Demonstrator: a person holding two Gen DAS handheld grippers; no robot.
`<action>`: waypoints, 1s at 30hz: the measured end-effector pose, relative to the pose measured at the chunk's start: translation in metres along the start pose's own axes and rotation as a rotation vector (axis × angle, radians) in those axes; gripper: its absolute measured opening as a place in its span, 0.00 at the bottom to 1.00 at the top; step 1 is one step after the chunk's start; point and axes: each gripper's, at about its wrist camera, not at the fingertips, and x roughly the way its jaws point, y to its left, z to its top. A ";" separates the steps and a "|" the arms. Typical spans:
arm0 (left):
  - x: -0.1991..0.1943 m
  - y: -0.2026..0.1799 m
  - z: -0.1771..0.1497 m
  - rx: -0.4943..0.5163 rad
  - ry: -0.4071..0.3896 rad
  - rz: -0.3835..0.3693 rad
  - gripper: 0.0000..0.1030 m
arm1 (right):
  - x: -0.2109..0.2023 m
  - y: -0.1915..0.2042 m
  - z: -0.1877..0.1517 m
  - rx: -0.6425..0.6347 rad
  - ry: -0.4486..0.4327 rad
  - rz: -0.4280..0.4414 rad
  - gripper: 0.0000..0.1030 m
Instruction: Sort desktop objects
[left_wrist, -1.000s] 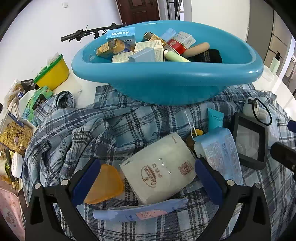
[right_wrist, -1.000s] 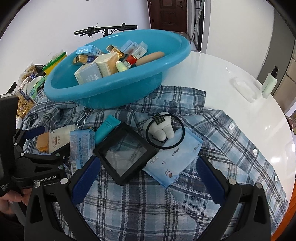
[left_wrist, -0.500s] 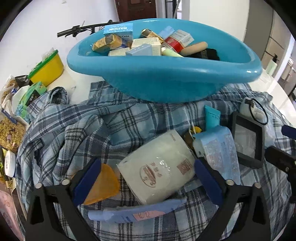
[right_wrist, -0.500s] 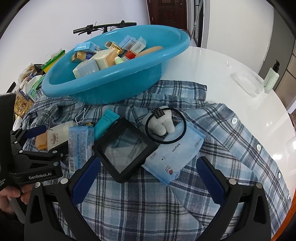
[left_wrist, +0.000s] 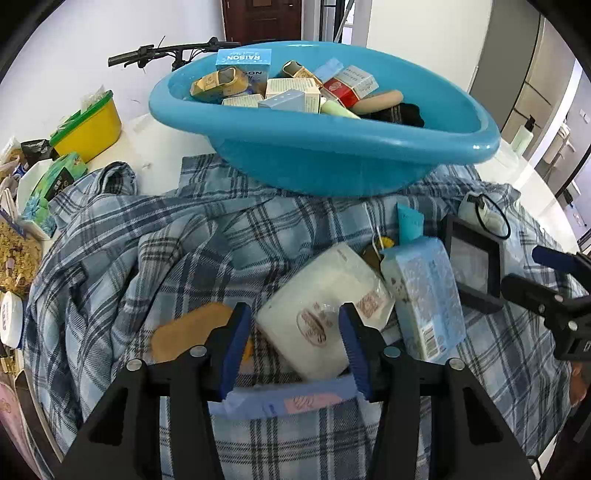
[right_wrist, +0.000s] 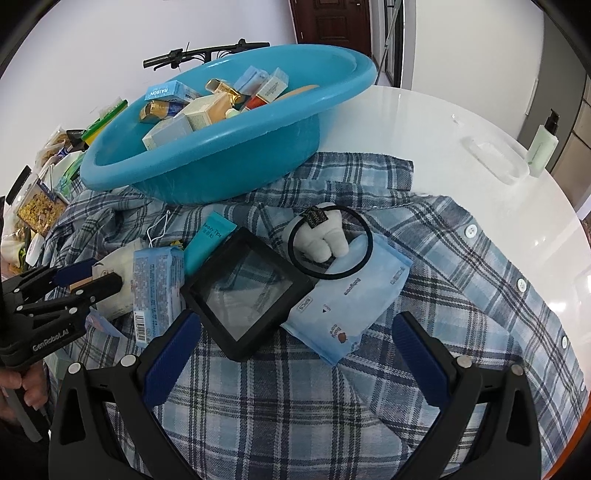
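Note:
A blue basin (left_wrist: 332, 155) full of small boxes stands on a plaid shirt (left_wrist: 147, 258); the basin also shows in the right wrist view (right_wrist: 221, 162). My left gripper (left_wrist: 295, 332) is shut on a white packet (left_wrist: 325, 306) lying on the shirt, and it also shows in the right wrist view (right_wrist: 94, 275). Beside the packet lie a tan pad (left_wrist: 188, 328), a blue tissue pack (left_wrist: 424, 295) and a flat blue packet (left_wrist: 288, 400). My right gripper (right_wrist: 291, 347) is open and empty above a black frame (right_wrist: 247, 291), a blue wipes pack (right_wrist: 351, 295) and a white plush with a hair tie (right_wrist: 325, 236).
A yellow tub (left_wrist: 88, 125), snack bags and boxes (left_wrist: 40, 184) crowd the left table edge. A pump bottle (right_wrist: 543, 144) and a clear tray (right_wrist: 495, 162) stand on the white table (right_wrist: 443, 129) at the right. A teal tube (right_wrist: 210, 240) lies by the basin.
My left gripper has closed from wide open onto the white packet. The right gripper has barely moved and stays open.

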 end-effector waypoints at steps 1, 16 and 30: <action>-0.001 -0.001 -0.001 0.009 -0.001 -0.001 0.63 | 0.001 0.000 0.000 0.001 0.002 0.002 1.00; 0.013 -0.019 0.003 0.184 -0.002 -0.033 0.81 | -0.001 -0.008 -0.004 0.025 0.004 0.008 1.00; 0.011 -0.020 -0.003 0.204 -0.022 -0.025 0.72 | 0.007 -0.007 -0.007 0.034 0.024 0.029 1.00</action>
